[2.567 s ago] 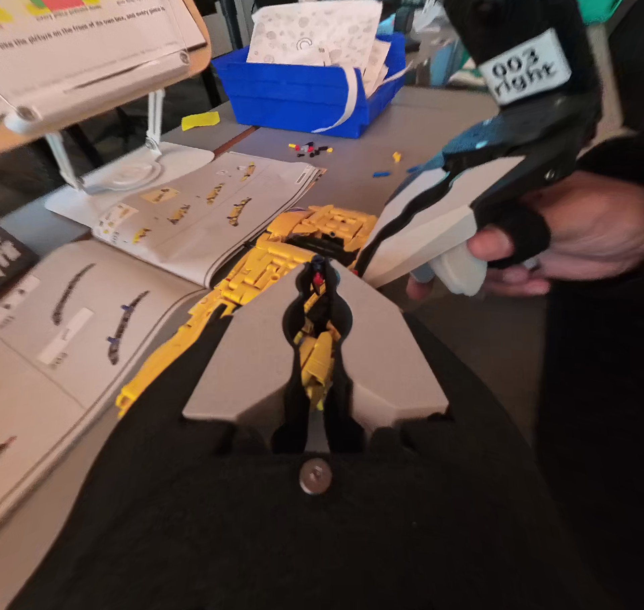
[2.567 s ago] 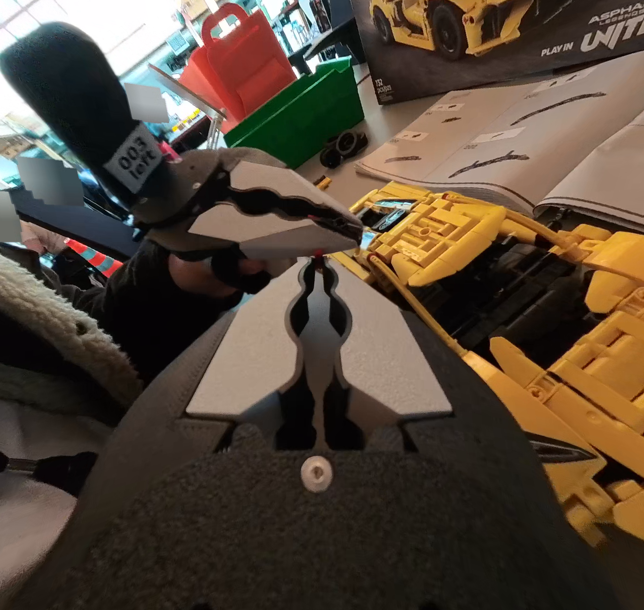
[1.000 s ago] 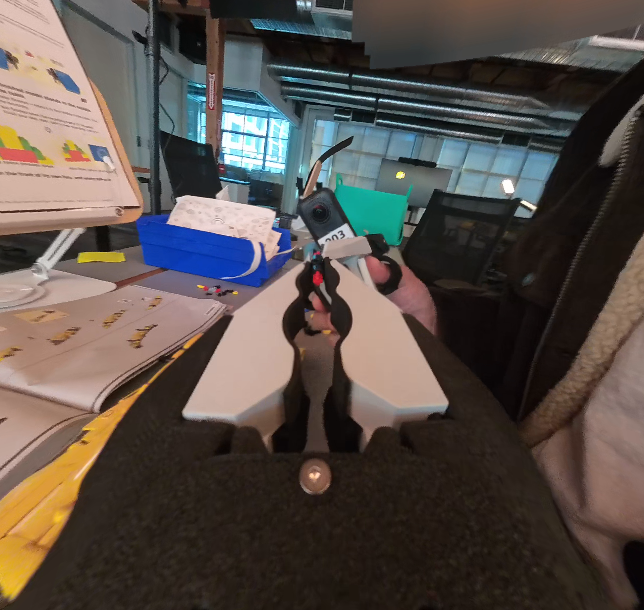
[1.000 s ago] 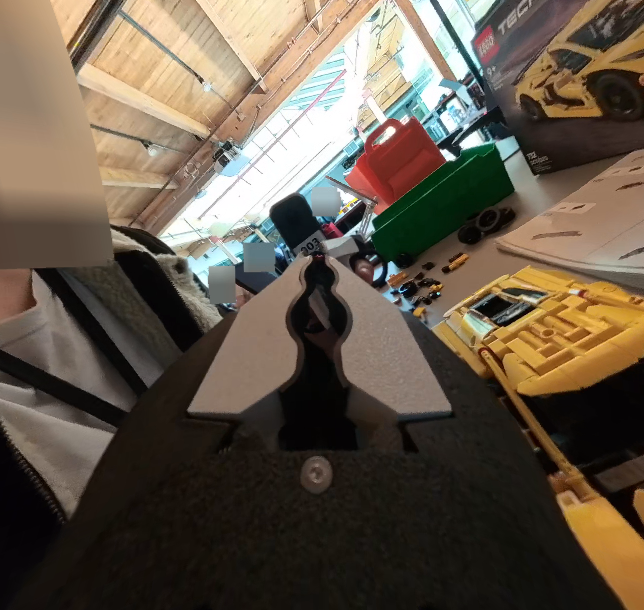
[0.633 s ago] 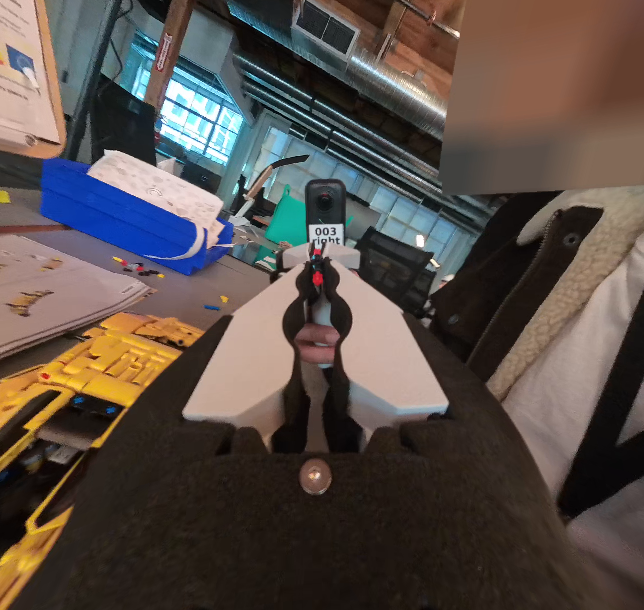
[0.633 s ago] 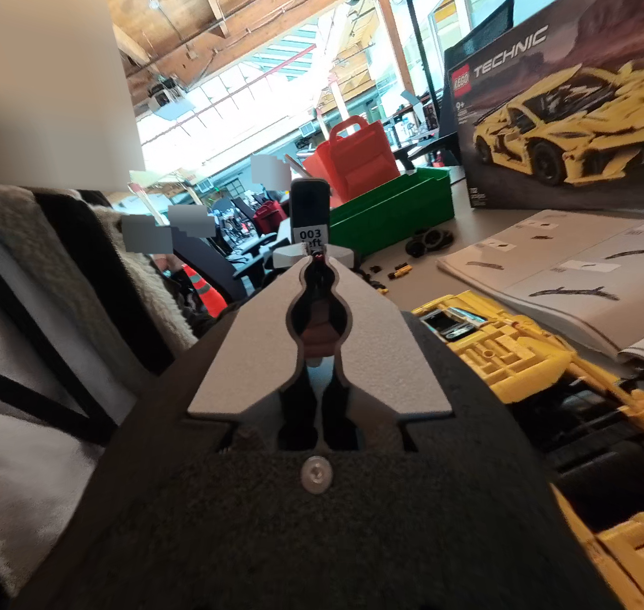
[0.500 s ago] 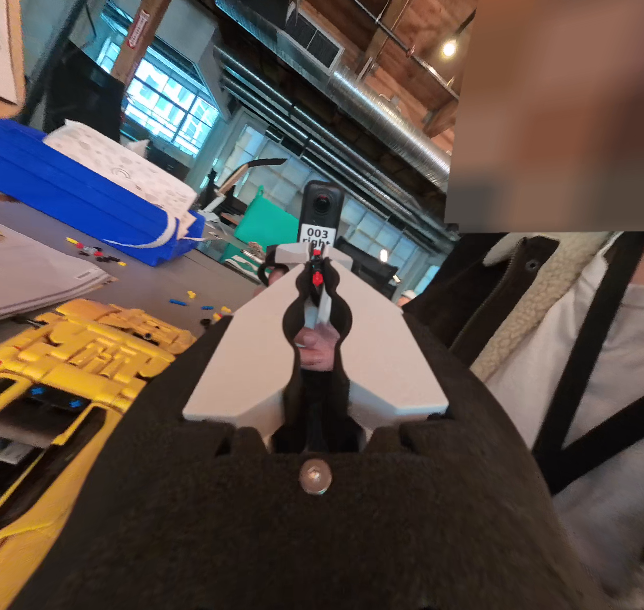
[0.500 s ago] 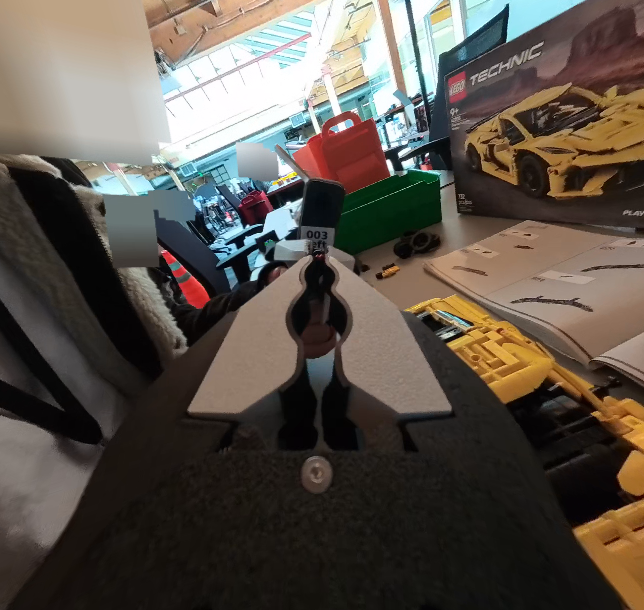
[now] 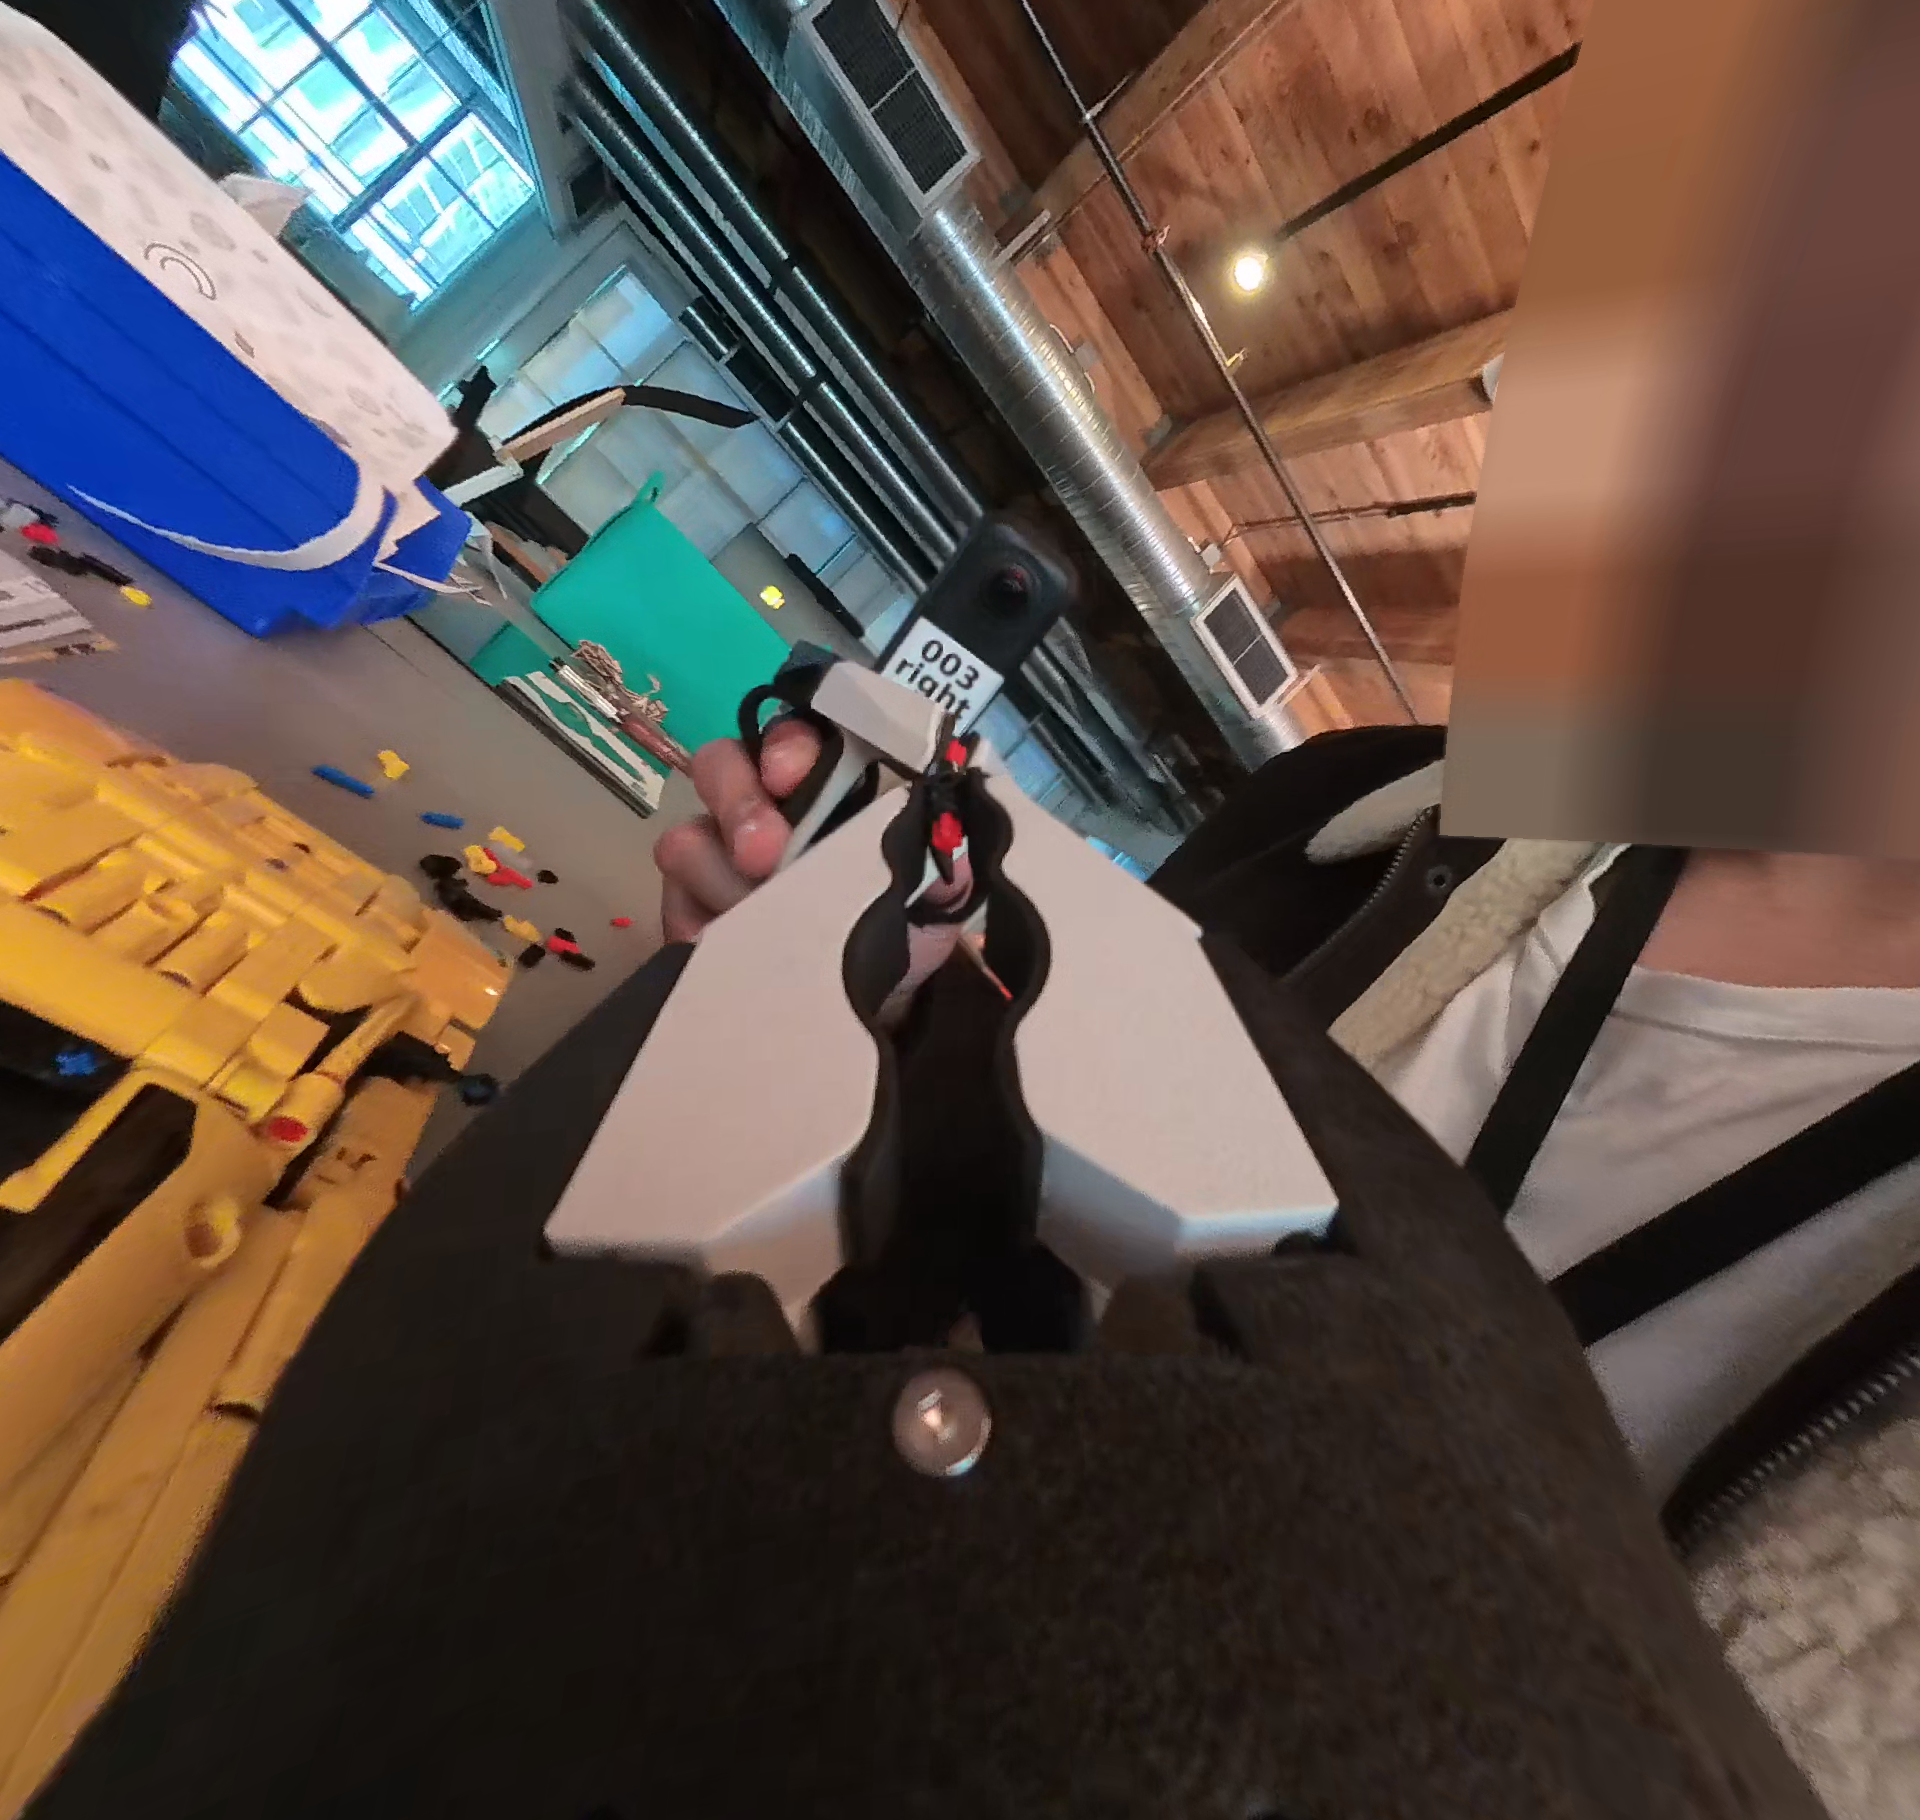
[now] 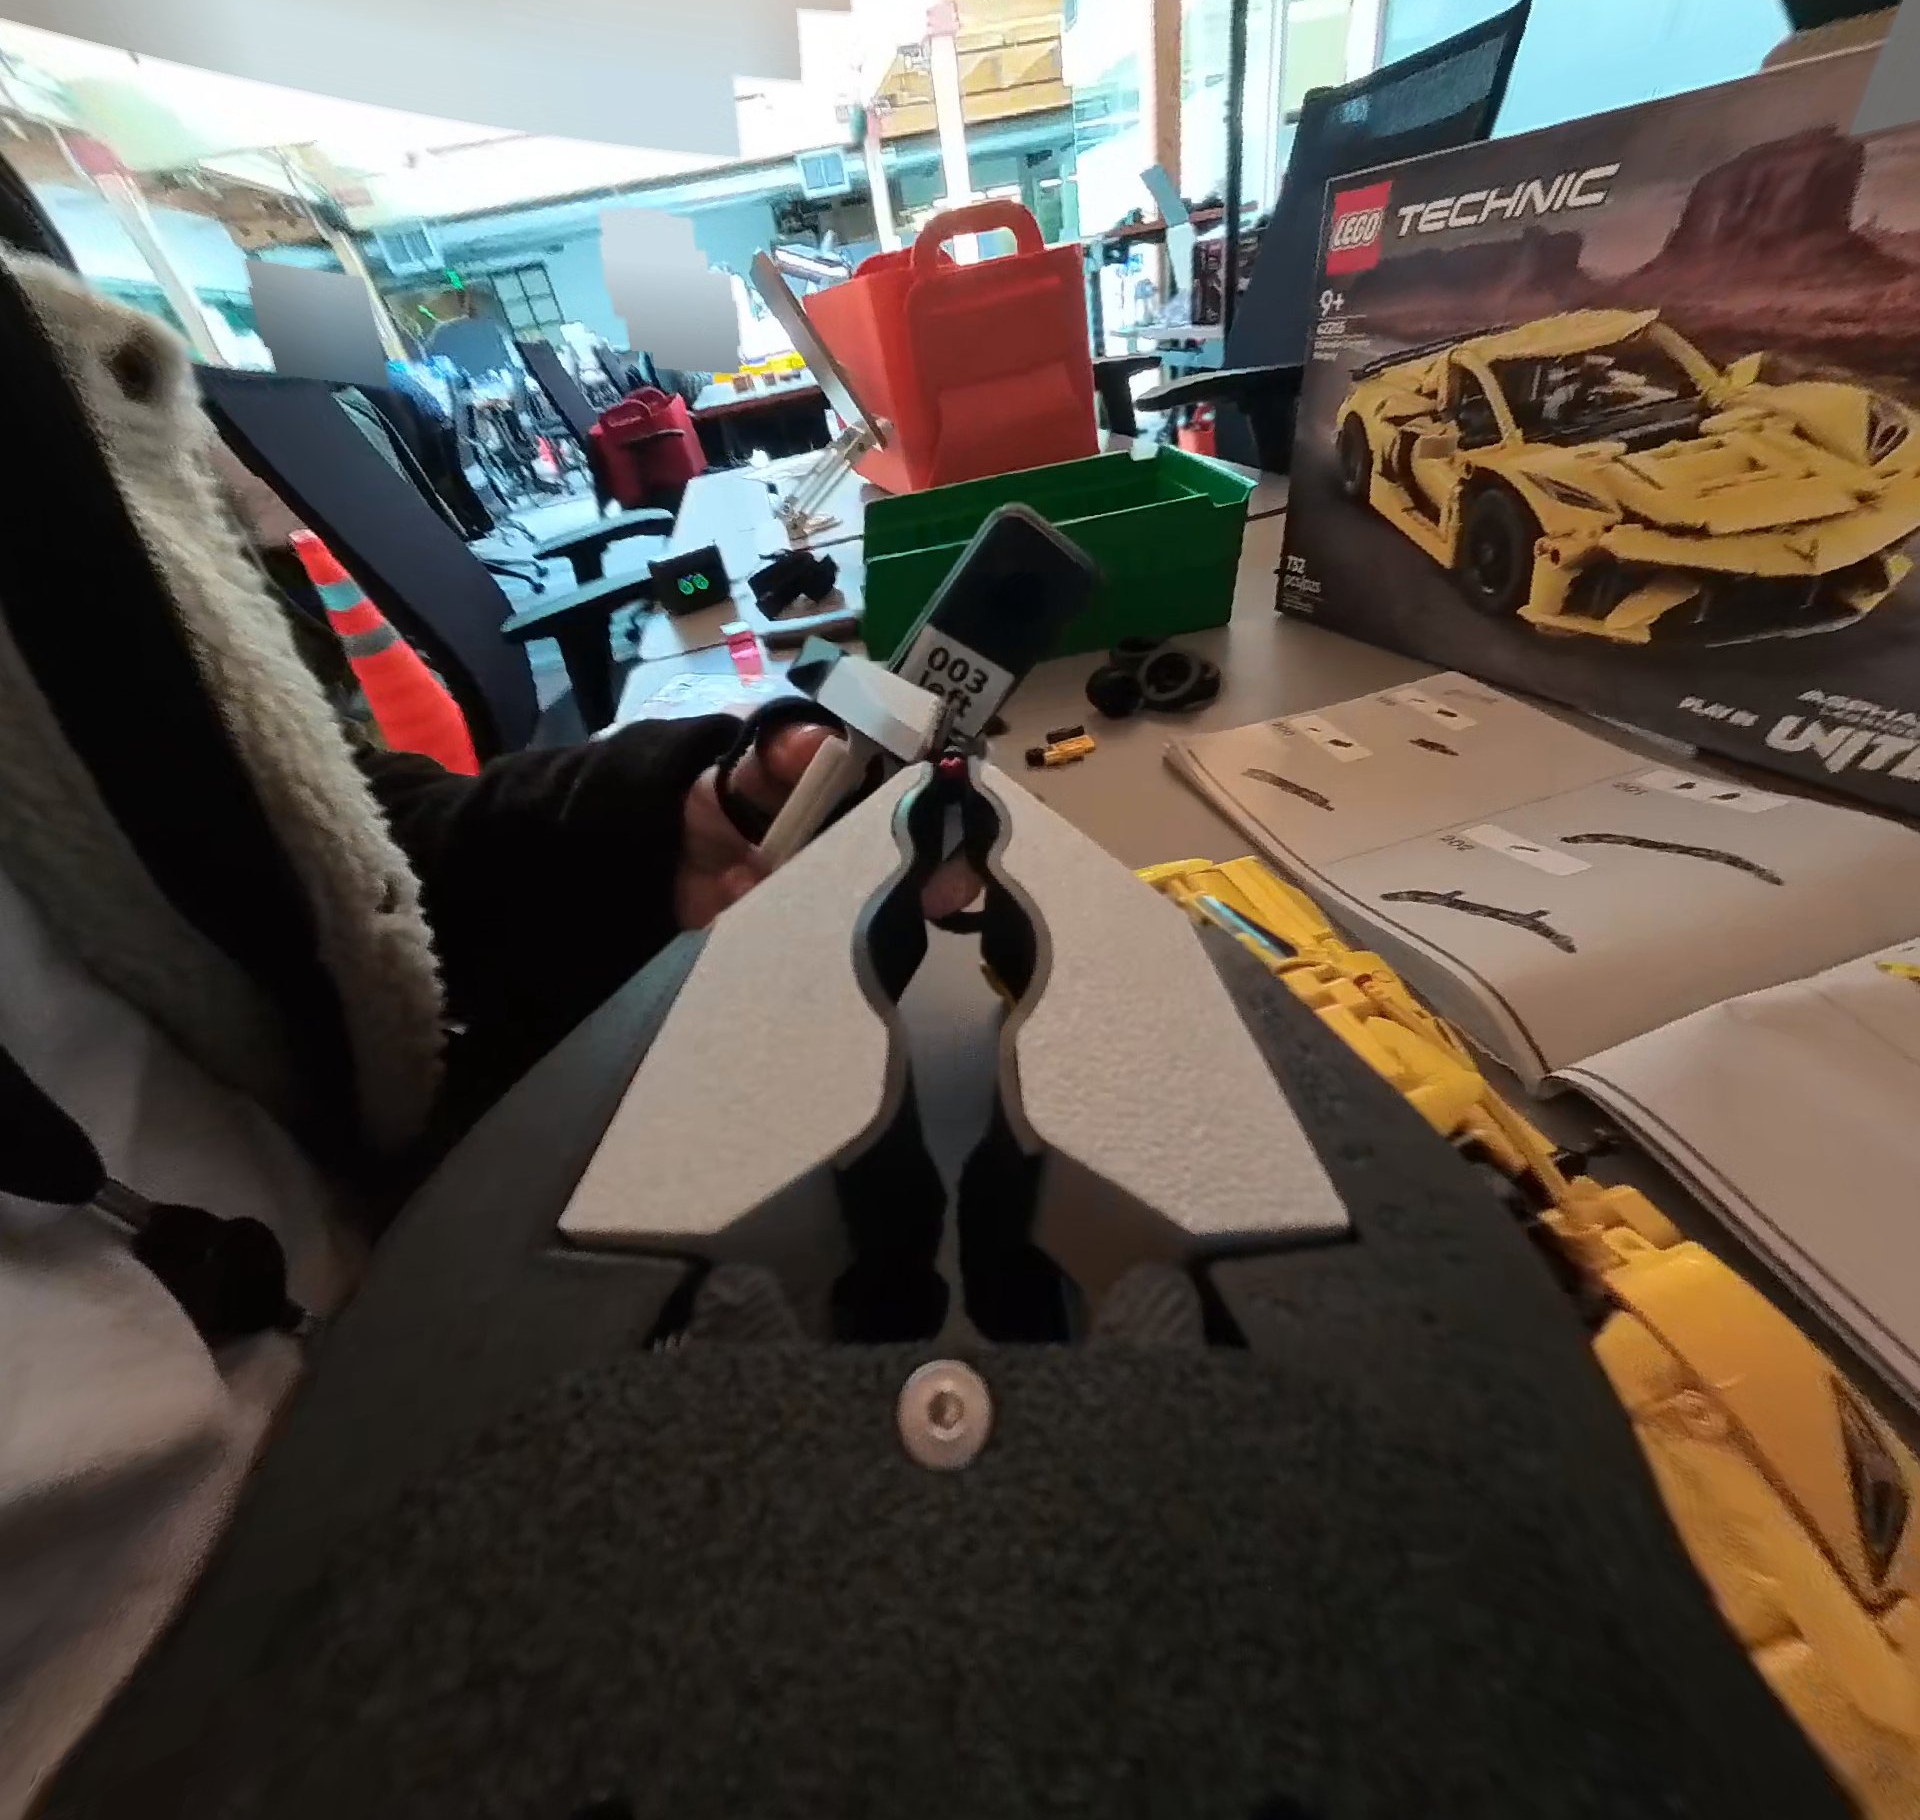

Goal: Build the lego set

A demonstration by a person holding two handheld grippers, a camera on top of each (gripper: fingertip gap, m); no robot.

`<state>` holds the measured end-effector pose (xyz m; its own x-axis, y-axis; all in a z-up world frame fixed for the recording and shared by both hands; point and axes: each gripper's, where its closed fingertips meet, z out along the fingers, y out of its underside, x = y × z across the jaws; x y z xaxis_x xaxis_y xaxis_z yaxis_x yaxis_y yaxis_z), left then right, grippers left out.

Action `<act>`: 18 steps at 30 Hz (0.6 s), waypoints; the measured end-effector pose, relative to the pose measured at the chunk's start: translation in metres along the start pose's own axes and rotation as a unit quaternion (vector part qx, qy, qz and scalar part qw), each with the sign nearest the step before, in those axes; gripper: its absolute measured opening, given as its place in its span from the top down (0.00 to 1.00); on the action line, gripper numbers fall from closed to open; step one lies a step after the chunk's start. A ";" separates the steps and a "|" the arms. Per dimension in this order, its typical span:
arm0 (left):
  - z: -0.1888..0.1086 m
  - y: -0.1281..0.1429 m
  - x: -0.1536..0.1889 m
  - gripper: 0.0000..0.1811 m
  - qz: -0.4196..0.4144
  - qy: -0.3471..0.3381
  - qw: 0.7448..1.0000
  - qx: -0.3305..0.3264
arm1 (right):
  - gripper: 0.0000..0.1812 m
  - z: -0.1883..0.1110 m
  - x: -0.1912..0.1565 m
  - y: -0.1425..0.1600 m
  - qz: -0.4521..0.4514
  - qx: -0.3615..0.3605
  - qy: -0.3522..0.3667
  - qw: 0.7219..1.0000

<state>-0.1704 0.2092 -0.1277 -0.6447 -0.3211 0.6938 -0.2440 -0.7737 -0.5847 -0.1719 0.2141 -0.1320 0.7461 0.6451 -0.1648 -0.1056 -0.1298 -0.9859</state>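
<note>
Left wrist view: the small red-and-black piece [image 9: 948, 814] sits pinched at the closed tips of the left gripper [image 9: 951, 783], held in the air nose to nose with the right gripper [image 10: 948, 768], whose tips also look closed on it. Misaligned tips or a loosened squeeze could drop it. The yellow car [image 9: 197, 1001] lies below at the worktop's near edge, loose pieces [image 9: 499, 871] beyond; the booklet [image 10: 1558, 897] and green bin [image 10: 1049, 565] stand clear.
</note>
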 end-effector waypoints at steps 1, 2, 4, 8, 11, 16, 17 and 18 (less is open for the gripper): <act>0.000 0.000 -0.001 0.97 0.001 -0.002 1.000 -0.001 | 0.98 0.000 0.000 0.000 0.017 0.004 -0.007 1.000; 0.000 0.000 -0.001 0.97 -0.003 -0.003 1.000 0.002 | 0.98 0.000 0.001 0.001 0.035 0.009 -0.009 0.999; -0.001 -0.001 -0.001 0.96 -0.012 0.003 1.000 0.006 | 0.98 0.001 0.000 0.000 0.060 0.032 -0.020 0.997; -0.002 -0.002 -0.003 0.96 -0.011 -0.003 1.000 0.008 | 0.99 0.002 0.002 0.001 0.116 0.060 -0.037 0.991; -0.002 -0.003 -0.008 0.96 -0.012 -0.014 1.000 0.013 | 0.99 0.002 0.008 0.002 0.130 0.064 -0.029 0.989; -0.003 -0.005 -0.008 0.96 -0.015 -0.012 1.000 0.016 | 0.98 0.003 0.009 0.002 0.130 0.050 -0.020 0.990; -0.003 -0.005 -0.008 0.96 -0.014 -0.013 1.000 0.016 | 0.98 0.003 0.009 0.002 0.129 0.050 -0.019 0.990; -0.003 -0.006 -0.008 0.96 -0.013 -0.013 1.000 0.016 | 0.98 0.003 0.010 0.003 0.130 0.050 -0.017 0.990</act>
<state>-0.1661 0.2180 -0.1309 -0.6194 -0.3135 0.7198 -0.2367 -0.7996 -0.5520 -0.1669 0.2224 -0.1365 0.6624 0.6253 -0.4125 -0.3566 -0.2211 -0.9077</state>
